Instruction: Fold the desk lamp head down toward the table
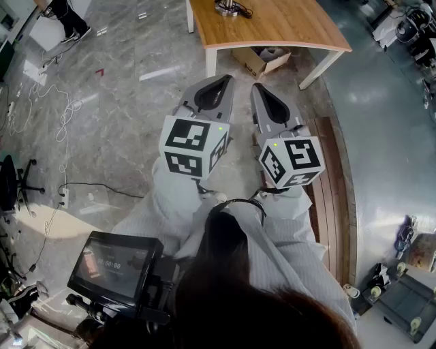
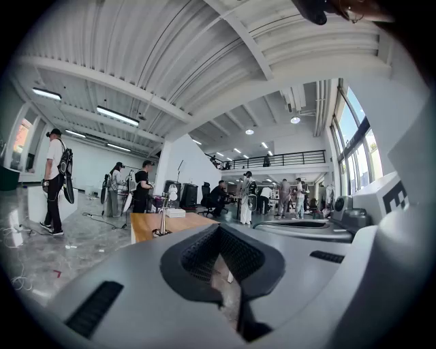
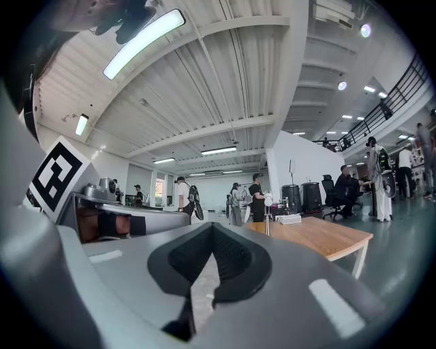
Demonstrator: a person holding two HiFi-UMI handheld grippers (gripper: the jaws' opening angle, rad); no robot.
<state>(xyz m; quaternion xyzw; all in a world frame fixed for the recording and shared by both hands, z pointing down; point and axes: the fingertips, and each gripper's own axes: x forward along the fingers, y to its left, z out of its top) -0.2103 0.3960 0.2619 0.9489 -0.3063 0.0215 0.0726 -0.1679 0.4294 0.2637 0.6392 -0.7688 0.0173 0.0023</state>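
Observation:
A small desk lamp point(image 2: 162, 218) with a slim metal stem stands upright on a wooden table point(image 2: 146, 226); the right gripper view shows the lamp point(image 3: 267, 219) on the same table point(image 3: 327, 238). In the head view only its base point(image 1: 228, 8) shows, at the top edge of the table point(image 1: 272, 27). My left gripper point(image 1: 219, 83) and right gripper point(image 1: 263, 90) are held level side by side, well short of the table, pointing toward it. Both are shut with nothing between the jaws, as the left gripper point(image 2: 219, 233) and right gripper point(image 3: 212, 230) show in their own views.
An open cardboard box point(image 1: 262, 60) sits under the table. Cables point(image 1: 65, 112) trail over the grey floor at left. A monitor point(image 1: 112, 267) stands at lower left, and a wooden strip point(image 1: 334, 204) runs along the right. Several people point(image 2: 54, 177) stand beyond the table.

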